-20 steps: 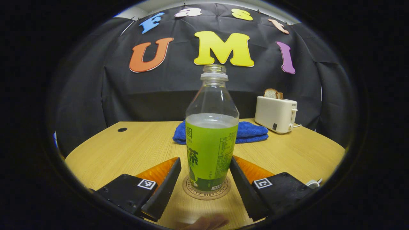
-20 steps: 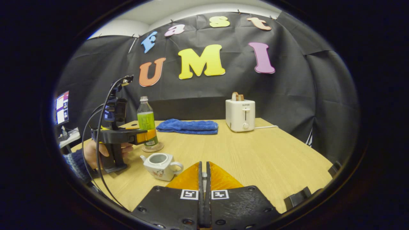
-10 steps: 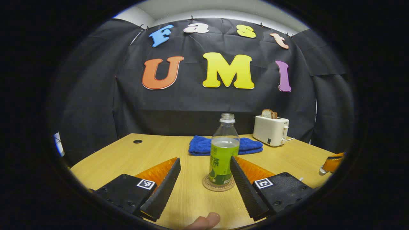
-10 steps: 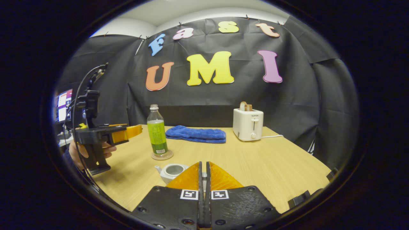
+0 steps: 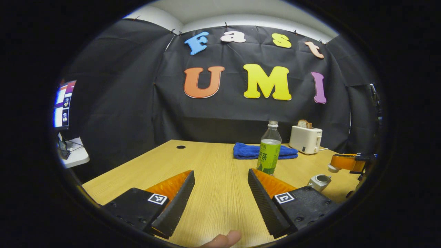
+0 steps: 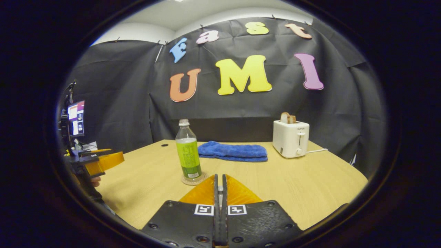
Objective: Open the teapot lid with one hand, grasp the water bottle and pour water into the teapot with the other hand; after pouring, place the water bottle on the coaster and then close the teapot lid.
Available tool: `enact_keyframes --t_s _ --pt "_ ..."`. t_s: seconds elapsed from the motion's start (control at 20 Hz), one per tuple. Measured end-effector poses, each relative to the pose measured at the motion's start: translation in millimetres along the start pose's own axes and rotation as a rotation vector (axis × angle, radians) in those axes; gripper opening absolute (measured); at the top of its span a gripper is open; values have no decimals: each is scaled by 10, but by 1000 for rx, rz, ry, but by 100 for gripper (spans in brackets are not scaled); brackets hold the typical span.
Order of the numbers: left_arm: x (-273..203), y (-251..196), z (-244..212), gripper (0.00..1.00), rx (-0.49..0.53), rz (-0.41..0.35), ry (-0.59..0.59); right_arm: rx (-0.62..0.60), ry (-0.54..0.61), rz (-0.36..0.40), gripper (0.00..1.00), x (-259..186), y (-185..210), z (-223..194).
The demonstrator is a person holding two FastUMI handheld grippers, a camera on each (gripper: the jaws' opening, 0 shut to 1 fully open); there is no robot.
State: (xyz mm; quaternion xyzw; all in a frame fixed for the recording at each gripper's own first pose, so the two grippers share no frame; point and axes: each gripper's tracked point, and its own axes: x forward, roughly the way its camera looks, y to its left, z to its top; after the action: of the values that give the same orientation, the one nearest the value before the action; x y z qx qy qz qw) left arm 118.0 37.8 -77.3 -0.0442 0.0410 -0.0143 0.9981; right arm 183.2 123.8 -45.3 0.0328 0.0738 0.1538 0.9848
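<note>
your left gripper point(image 5: 220, 187): jaws released, empty | your right gripper point(image 6: 219, 187): jaws clenched | water bottle point(image 6: 188, 156) upright on coaster point(image 6: 193, 179) | teapot point(image 5: 319, 181) lidless

both views low over the table point(image 5: 213, 162), facing the wall; shared bottle point(image 6: 188, 155), toaster point(image 6: 290, 138)

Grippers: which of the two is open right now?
The left gripper: its fingers are spread wide over bare table, holding nothing. The right gripper has its fingers pressed together.
</note>
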Motion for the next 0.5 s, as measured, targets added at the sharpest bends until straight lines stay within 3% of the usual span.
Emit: enact_keyframes --t_s 0.2,0.5 --pt "-52 55 -107 97 -56 3 28 -19 54 -13 0 127 4 -282" --pt "-27 59 -153 97 -74 -11 29 -11 16 -14 0 178 19 -269"
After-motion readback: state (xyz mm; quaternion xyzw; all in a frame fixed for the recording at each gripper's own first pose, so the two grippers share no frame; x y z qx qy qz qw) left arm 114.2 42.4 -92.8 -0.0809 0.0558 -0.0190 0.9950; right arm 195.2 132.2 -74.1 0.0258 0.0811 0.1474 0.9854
